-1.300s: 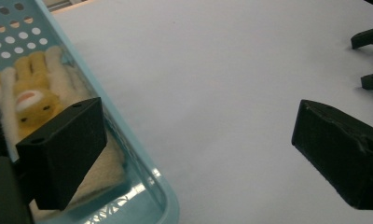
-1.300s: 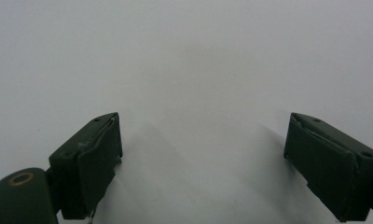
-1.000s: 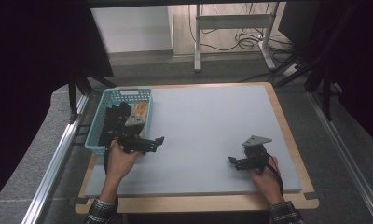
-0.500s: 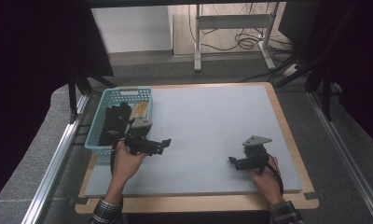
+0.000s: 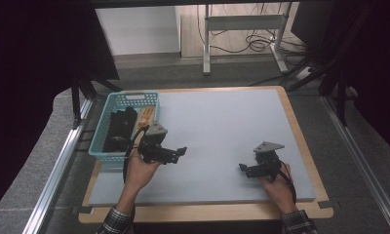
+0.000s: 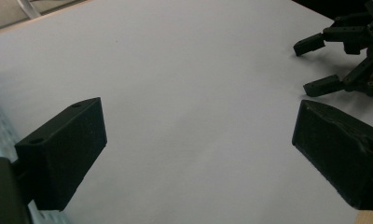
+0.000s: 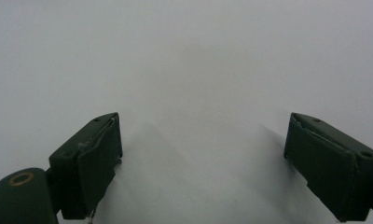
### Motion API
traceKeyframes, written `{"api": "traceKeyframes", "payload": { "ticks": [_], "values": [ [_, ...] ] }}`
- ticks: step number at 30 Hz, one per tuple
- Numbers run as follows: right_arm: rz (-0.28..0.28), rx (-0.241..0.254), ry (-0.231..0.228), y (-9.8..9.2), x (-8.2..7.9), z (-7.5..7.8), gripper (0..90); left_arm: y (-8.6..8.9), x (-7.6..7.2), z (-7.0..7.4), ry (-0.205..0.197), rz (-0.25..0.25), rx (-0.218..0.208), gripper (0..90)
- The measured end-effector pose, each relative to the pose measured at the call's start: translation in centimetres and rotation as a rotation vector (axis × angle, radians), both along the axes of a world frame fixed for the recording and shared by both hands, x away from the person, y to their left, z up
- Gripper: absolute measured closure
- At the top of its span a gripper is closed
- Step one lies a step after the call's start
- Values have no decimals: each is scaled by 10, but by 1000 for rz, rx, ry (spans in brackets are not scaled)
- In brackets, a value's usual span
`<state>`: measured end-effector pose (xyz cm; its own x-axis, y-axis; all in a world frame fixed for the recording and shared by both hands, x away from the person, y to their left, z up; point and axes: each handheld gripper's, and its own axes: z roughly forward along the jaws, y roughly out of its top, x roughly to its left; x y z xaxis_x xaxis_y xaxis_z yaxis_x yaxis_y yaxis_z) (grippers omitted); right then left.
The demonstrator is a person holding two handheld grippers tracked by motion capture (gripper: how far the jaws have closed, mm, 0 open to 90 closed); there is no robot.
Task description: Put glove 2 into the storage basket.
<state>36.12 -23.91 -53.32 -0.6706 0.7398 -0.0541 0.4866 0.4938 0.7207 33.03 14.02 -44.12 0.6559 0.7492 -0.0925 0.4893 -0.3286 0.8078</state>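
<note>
High view: the left gripper (image 5: 176, 153) hovers empty, jaws apart, lower left of centre, just beside the blue basket (image 5: 108, 115) holding dark parts. Right gripper (image 5: 246, 169) sits lower right, also spread. Both gripper views show pale table (image 6: 184, 70); no writing is legible

basket (image 5: 107, 120) contents: dark, unidentifiable | near basket corner: hidden behind left tool (image 5: 179, 153)
</note>
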Motion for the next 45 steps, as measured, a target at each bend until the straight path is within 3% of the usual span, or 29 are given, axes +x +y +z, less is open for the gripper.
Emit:
{"api": "traceKeyframes", "payload": {
  "ticks": [15, 45],
  "values": [
    [1, 1, 0, 0, 0, 0, 108, -17, 0, -6, 2, -43, -25, 29],
    [0, 1, 0, 0, 0, 0, 107, -60, -3, -32, 13, -136, 3, 20]
  ]
}}
